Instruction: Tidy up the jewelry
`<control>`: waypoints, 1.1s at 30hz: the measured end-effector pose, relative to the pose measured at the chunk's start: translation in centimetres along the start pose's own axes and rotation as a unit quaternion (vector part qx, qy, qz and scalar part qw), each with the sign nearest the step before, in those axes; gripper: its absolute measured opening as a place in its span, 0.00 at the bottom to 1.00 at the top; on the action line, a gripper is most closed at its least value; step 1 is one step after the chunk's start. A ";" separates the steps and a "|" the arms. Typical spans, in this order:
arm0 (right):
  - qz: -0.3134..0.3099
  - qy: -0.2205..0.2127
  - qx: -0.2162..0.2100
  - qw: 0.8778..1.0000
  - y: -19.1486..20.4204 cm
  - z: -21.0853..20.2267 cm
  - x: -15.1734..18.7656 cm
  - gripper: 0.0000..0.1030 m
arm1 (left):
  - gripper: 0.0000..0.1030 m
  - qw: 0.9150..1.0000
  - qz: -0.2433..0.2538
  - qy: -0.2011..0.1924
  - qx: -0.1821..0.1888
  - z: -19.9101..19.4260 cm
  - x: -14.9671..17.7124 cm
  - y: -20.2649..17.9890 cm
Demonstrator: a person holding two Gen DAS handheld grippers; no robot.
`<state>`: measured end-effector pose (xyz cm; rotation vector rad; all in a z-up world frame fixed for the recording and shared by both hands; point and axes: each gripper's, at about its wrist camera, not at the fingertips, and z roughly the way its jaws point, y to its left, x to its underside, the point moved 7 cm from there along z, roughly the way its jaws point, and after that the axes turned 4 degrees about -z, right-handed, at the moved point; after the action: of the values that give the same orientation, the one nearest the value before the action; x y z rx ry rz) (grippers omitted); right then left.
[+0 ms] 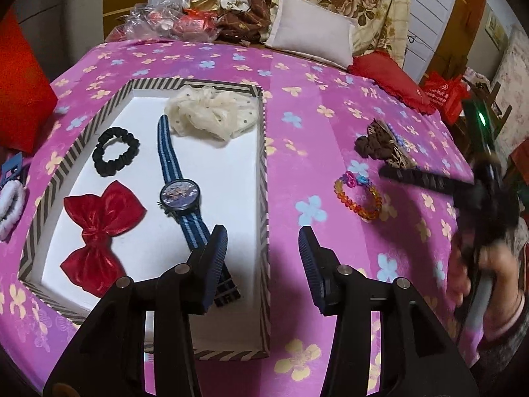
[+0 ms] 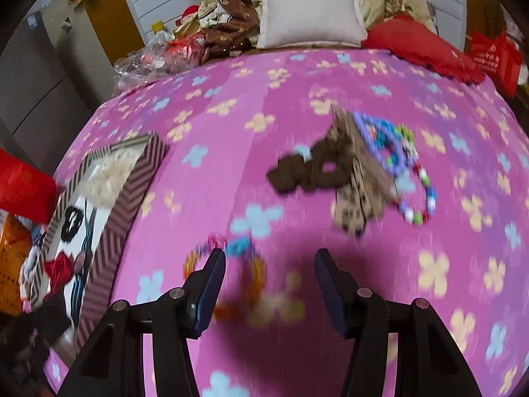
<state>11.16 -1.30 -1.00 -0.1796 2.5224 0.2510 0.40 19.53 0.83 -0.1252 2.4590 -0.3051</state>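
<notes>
On the pink flowered bedspread (image 1: 297,66), a shallow striped-rimmed tray (image 1: 264,152) is lying with its white floor showing. Inside it are sitting a cream scrunchie (image 1: 211,114) at the far end, a black scrunchie (image 1: 115,151) along the left side, a red bow (image 1: 99,228) nearer the camera, and a blue striped watch (image 1: 180,195) running lengthwise down the middle. The left gripper (image 1: 263,248) is hovering over the tray's near right rim, its jaws standing apart with nothing between them; the near end of the watch strap is passing just under the left finger, and whether it is touching cannot be told.

To the right of the tray, well apart from it, an orange bead bracelet (image 1: 358,195) is lying on the bedspread, with a brown scrunchie (image 1: 373,145) on a patterned cloth piece just beyond it. The right gripper (image 2: 269,281) is blurring as it hangs above the orange bracelet (image 2: 231,271), its jaws spread and empty. Further off in the right wrist view, a purple and a multicoloured bead bracelet (image 2: 420,195) are resting beside the brown scrunchie (image 2: 310,172). A hand (image 1: 476,274) is gripping the right tool's handle at the edge of the left wrist view.
</notes>
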 end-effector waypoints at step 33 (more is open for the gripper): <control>-0.011 0.001 0.011 1.000 -7.4 -8.7 11.5 0.56 | 0.43 0.999 0.003 0.047 0.027 1.1 1.7 -3.4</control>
<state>-1.60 -11.23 -1.57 -0.1983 2.5236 0.2135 -0.25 15.72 -0.18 -0.0813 2.5402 -0.3826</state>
